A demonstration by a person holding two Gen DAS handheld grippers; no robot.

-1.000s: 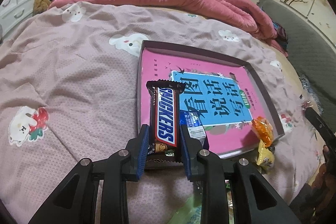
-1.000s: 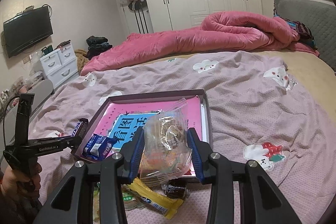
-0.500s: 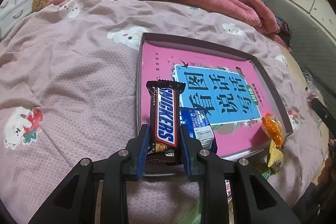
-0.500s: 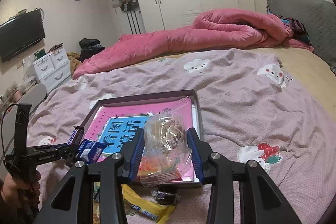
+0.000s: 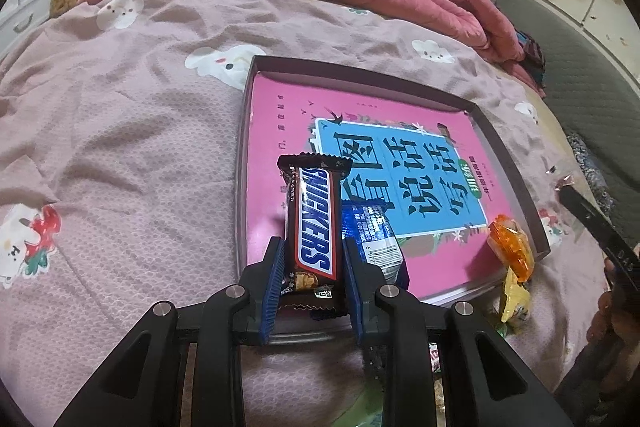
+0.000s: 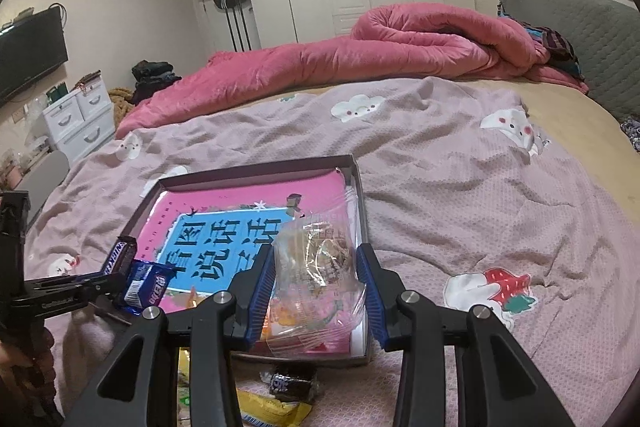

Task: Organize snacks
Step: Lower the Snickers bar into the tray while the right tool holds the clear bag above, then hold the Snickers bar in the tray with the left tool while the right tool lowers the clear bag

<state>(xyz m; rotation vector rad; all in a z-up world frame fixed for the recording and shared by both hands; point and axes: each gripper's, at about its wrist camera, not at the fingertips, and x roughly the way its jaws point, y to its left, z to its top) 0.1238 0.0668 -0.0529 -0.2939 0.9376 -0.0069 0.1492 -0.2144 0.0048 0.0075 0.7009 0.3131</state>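
Observation:
My left gripper (image 5: pixel 314 267) is shut on a brown Snickers bar (image 5: pixel 316 223), held upright over the near left corner of the dark shallow tray (image 5: pixel 508 163). A blue snack packet (image 5: pixel 372 231) lies in the tray beside the gripper's right finger. My right gripper (image 6: pixel 316 287) is shut on a clear bag of mixed snacks (image 6: pixel 316 279), which hangs over the near right part of the tray (image 6: pixel 360 195). In the right wrist view the left gripper (image 6: pixel 80 287) shows at the left edge with the Snickers bar (image 6: pixel 120 255).
A pink and blue book covers the tray floor (image 5: pixel 360 115). An orange candy (image 5: pixel 510 247) and a yellow packet (image 5: pixel 516 299) lie at the tray's near edge. A dark wrapped sweet (image 6: pixel 288 383) and a yellow wrapper (image 6: pixel 272 407) lie on the bedspread. A pink duvet (image 6: pixel 360 55) is bunched behind.
My right gripper has moved forward and down with the clear bag, so the tray sits closer beneath it. The left gripper has stayed nearly still with the Snickers bar.

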